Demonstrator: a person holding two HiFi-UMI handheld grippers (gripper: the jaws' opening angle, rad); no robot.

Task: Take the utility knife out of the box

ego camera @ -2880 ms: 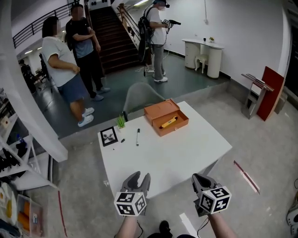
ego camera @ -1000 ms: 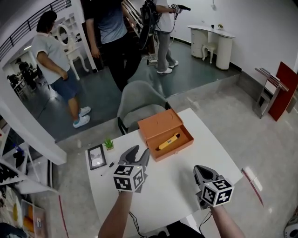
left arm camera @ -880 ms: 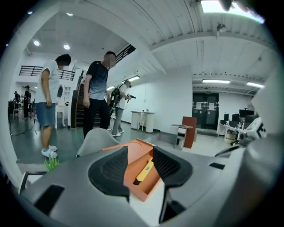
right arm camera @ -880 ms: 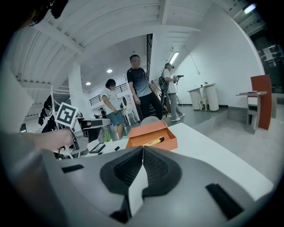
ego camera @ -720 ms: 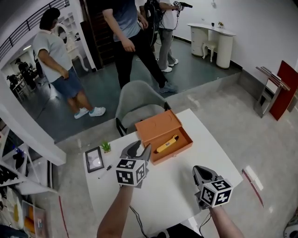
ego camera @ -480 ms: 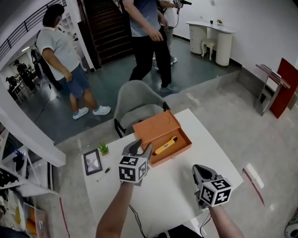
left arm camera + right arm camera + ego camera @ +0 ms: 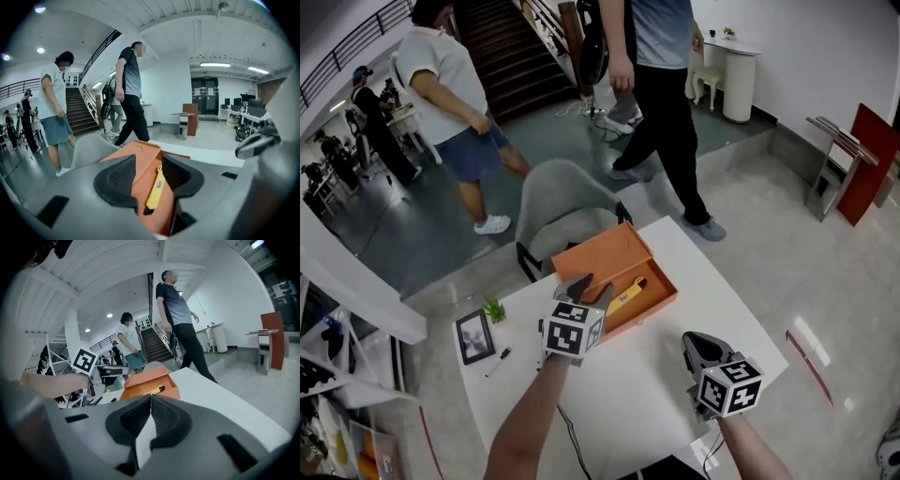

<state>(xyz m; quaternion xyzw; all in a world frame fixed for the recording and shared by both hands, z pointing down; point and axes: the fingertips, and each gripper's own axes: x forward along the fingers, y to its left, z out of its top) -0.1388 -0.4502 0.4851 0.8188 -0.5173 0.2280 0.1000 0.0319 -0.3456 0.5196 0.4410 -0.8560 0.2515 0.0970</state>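
left gripper [image 7: 149,161] fingers wide apart near utility knife [image 7: 156,190] — right gripper [image 7: 150,397] fingers together.

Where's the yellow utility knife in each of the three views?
Head view: centre, utility knife lying in the orange box.
Left gripper view: low centre, framed by the open jaws.
Right gripper view: small, centre-left, above the shut jaws.
Shared landmark: the orange box.
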